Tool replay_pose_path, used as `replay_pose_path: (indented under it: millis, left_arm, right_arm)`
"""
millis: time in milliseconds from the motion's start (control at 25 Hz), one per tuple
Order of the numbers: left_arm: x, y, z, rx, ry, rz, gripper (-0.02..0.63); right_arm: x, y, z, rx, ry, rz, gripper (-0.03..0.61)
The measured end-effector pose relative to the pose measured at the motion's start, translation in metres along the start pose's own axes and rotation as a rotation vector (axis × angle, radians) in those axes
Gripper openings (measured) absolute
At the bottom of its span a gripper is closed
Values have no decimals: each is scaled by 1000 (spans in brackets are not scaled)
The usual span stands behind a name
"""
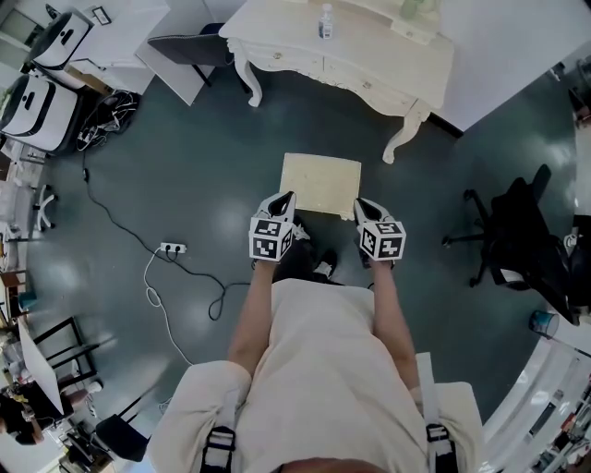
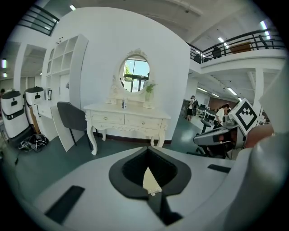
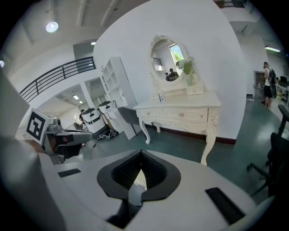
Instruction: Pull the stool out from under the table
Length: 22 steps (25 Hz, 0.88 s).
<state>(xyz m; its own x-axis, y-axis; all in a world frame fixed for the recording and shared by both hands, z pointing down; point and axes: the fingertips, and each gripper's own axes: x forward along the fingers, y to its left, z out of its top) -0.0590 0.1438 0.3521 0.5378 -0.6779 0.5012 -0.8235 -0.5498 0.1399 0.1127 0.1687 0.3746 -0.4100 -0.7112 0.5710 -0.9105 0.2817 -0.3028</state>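
Stool [image 1: 320,183]: pulled out. Left gripper [image 1: 284,199] and right gripper [image 1: 363,205] have jaws pressed together on nothing, at the stool's near corners. The stool stands on open floor, clear of the table [image 1: 379,46] beyond. Judged complete; only withdrawal remains.

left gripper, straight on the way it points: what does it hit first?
Probably the stool. The shut left gripper points down at its near edge, and the cream top shows just past the tips. Depth is unclear.

Stool [image 1: 320,183] legs hidden under seat; table [image 1: 369,46] far edge cut off at top; bottle [image 1: 325,22] label unreadable.
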Motion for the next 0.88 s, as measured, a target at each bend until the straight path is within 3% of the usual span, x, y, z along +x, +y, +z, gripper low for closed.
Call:
replay_pose_path:
  millis: [560, 760, 880]
  left_arm:
    - [-5, -4, -5, -44, -14, 7, 14]
    - [-9, 2, 0, -112, -26, 11, 14]
    - [-10, 6, 8, -99, -35, 25, 14]
  right_arm:
    - [-3, -4, -7, -8, -2, -26, 43]
    - [-3, -1, -4, -16, -1, -20, 43]
    - [-1, 0, -2, -20, 0, -15, 43]
